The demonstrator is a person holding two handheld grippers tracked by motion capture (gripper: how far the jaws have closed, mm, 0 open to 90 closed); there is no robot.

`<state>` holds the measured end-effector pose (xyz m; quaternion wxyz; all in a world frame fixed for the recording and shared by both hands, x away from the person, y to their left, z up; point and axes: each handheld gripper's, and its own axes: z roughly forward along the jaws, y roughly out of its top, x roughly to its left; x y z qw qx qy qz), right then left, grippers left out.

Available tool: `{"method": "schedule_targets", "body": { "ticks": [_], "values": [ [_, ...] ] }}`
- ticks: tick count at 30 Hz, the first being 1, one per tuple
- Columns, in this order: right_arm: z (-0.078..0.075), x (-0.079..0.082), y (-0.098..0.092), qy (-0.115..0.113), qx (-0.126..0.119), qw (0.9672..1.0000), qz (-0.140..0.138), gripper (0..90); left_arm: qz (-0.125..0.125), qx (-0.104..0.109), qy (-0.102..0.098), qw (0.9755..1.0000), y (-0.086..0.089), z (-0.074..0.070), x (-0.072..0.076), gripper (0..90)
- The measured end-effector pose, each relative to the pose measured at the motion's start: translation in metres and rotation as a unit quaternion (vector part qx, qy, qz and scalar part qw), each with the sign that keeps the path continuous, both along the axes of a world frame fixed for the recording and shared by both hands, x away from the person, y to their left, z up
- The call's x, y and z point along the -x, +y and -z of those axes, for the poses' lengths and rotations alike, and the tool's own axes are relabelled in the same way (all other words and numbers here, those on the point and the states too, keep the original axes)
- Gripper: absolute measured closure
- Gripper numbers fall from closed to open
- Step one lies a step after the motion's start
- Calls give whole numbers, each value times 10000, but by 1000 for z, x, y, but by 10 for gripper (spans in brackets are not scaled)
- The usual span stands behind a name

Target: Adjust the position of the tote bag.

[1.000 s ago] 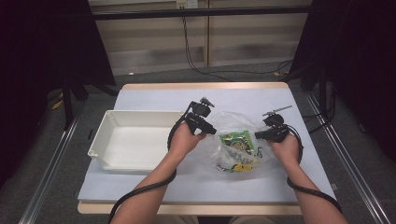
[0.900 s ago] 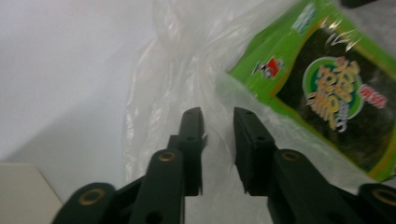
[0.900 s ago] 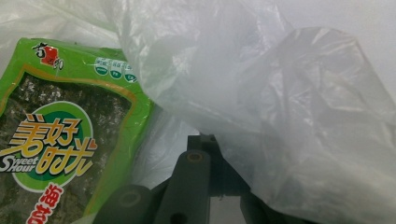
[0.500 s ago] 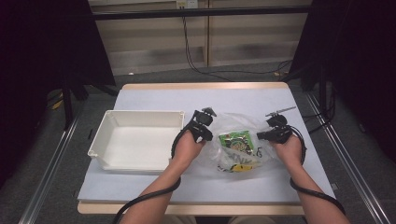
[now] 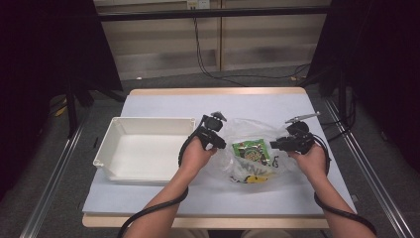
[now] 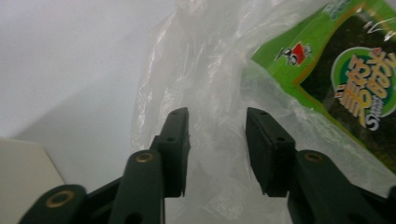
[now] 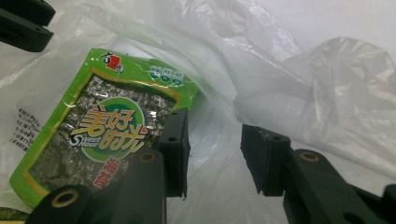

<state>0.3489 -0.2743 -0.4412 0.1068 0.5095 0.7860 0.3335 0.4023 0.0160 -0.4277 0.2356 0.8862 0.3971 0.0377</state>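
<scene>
A clear plastic bag [image 5: 245,130] lies crumpled on the table between my two hands. Inside it are a green seaweed snack packet [image 5: 251,149] and something yellow [image 5: 253,178]. My left gripper [image 5: 222,145] is at the bag's left edge. Its jaws have just been opening and stand apart with loose bag film [image 6: 219,93] between them, not pinched. The packet [image 6: 345,70] lies to its right. My right gripper [image 5: 274,146] is at the bag's right edge. It too has just been opening, and slack film [image 7: 299,93] runs through the gap. The packet [image 7: 102,135] lies beside its left jaw.
A white rectangular tray [image 5: 148,120] sits left of the bag, close to my left hand. The pale tabletop [image 5: 223,104] extends behind the bag. Dark stands and cables flank the table on both sides.
My left gripper has come down slightly toward the bag's left edge. My right hand has shifted a little. The bag's film lies looser and more spread out.
</scene>
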Motion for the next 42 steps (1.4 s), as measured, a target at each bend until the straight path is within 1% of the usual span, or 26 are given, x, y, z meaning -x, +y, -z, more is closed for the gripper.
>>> {"method": "schedule_targets", "body": {
  "ticks": [1,2,3,5,6,7,10,12,16,17,18,19,21,22,23,25,26,29,30,32,34,37,38,39,40,42],
  "values": [
    [0,0,0,5,1,10000,2,619,60,69,-50,9999,1,-2,-1,556],
    [0,-1,0,2,4,10000,12,618,49,144,-77,9999,2,-5,-1,515],
    [-1,-1,0,31,-9,10000,29,618,-18,156,-62,9999,3,-7,-2,499],
    [-1,-2,0,49,3,10000,-19,622,38,183,-67,9998,5,-11,-5,462],
    [-1,-2,1,39,-11,10000,-46,627,-7,201,-62,9998,6,-14,-5,441],
    [-1,-2,1,47,19,10000,-55,630,57,193,-59,9998,6,-16,-5,397],
    [-1,-3,1,75,22,9999,-69,641,82,288,-92,9995,5,-23,-5,336],
    [-1,-4,2,112,16,9999,-61,647,89,368,-84,9992,4,-28,-6,311],
    [-1,-4,3,83,-14,9999,-101,654,87,549,-126,9984,2,-37,-6,276],
    [-1,-4,3,84,-7,9999,-100,656,70,548,-168,9983,2,-40,-6,264],
    [-1,-4,3,84,1,9999,-92,658,109,593,-160,9981,2,-42,-5,243],
    [-1,-5,3,86,2,9999,-84,661,143,716,-150,9972,2,-45,-3,247],
    [-1,-5,3,114,-7,9999,-73,668,295,740,-245,9965,1,-51,4,251],
    [-1,-5,3,118,1,9999,-79,670,289,810,-266,9959,-1,-53,8,271],
    [0,-5,3,105,7,9999,-85,673,393,811,-333,9954,-1,-56,13,285],
    [0,-5,4,123,-16,9999,-98,681,389,873,-396,9946,-2,-58,19,331],
    [0,-4,4,115,-17,9999,-100,685,388,996,-437,9933,-4,-58,23,346],
    [1,-4,4,118,14,9999,-81,701,479,1010,-501,9925,-11,-53,34,452],
    [2,-4,5,147,-10,9999,-90,712,504,955,-518,9928,-12,-51,35,491],
    [3,-5,5,143,-6,9998,-103,726,520,938,-447,9932,-16,-44,37,520],
    [3,-4,5,125,-19,9998,-123,755,518,792,-450,9945,-19,-36,39,564],
    [5,-4,5,127,-13,9999,-106,815,540,609,-329,9961,-20,-22,40,631],
    [6,-5,4,142,-29,9999,-89,838,542,583,-294,9964,-20,-19,41,671],
    [7,-6,3,165,-80,9998,-94,850,550,600,-261,9963,-20,-15,41,679],
    [8,-6,2,166,-66,9998,-79,861,548,545,-240,9967,-19,-12,41,683],
    [11,-7,0,209,-73,9997,-36,870,532,534,-164,9970,-18,-6,43,704]
  ]
}}
